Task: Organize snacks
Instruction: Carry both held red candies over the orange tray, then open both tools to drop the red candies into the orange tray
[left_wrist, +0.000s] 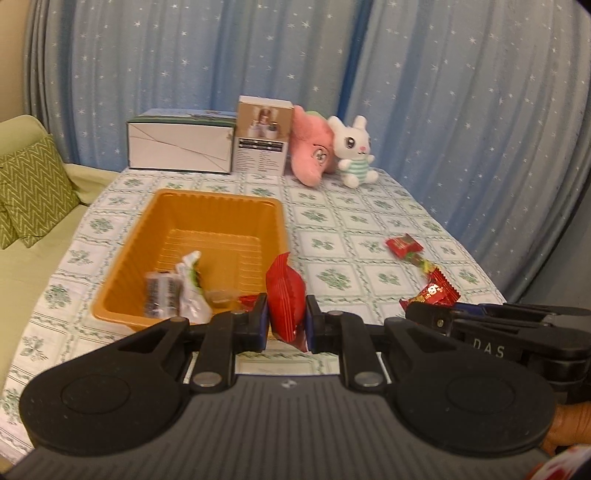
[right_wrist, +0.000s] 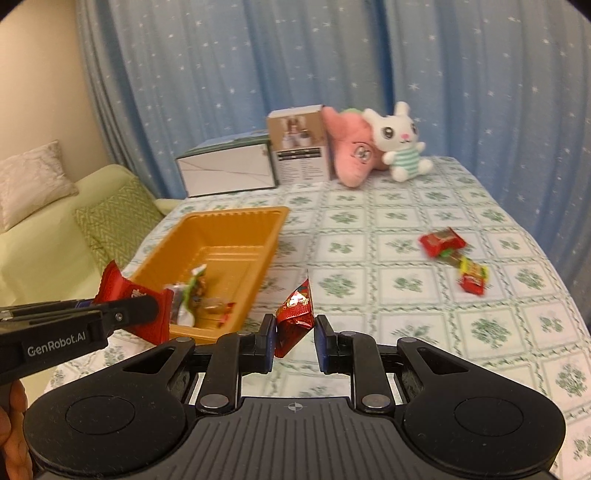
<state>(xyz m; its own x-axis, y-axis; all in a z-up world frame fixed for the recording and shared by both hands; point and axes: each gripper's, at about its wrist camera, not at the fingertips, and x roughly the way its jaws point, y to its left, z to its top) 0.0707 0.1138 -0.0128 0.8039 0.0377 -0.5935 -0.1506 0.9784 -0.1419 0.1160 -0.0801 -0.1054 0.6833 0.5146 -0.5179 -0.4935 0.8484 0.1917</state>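
Left gripper (left_wrist: 287, 320): clamped on a red snack packet (left_wrist: 286, 295), pads pressed to both its sides; seen from the right wrist view as a black arm entering from the left.
Red snack packet: upright between the left fingers, top edge sticking up above them, just right of the near right corner of the tray.
Right gripper (right_wrist: 294, 334): narrow around a small shiny red packet (right_wrist: 294, 314); left pad touching it, whether the right pad touches it cannot be told, a slim gap seems to show.
Orange tray (left_wrist: 173, 218): ahead and left of both grippers, on the checked tablecloth (left_wrist: 332, 218); holding several wrapped snacks (left_wrist: 184, 288) heaped at its near end.
Loose red packets (right_wrist: 441, 242): ahead and well right of the right gripper, lying on the cloth beside a thin red-and-yellow wrapped stick (right_wrist: 469, 275).
Far beyond the grippers: white box (left_wrist: 181, 142), tan carton (left_wrist: 262, 136), pink plush (left_wrist: 310, 147), white bunny plush (left_wrist: 354, 151), all in a row before the blue starred curtain (left_wrist: 461, 92).
Left of the table: pale green sofa (right_wrist: 48, 251) with cushions.
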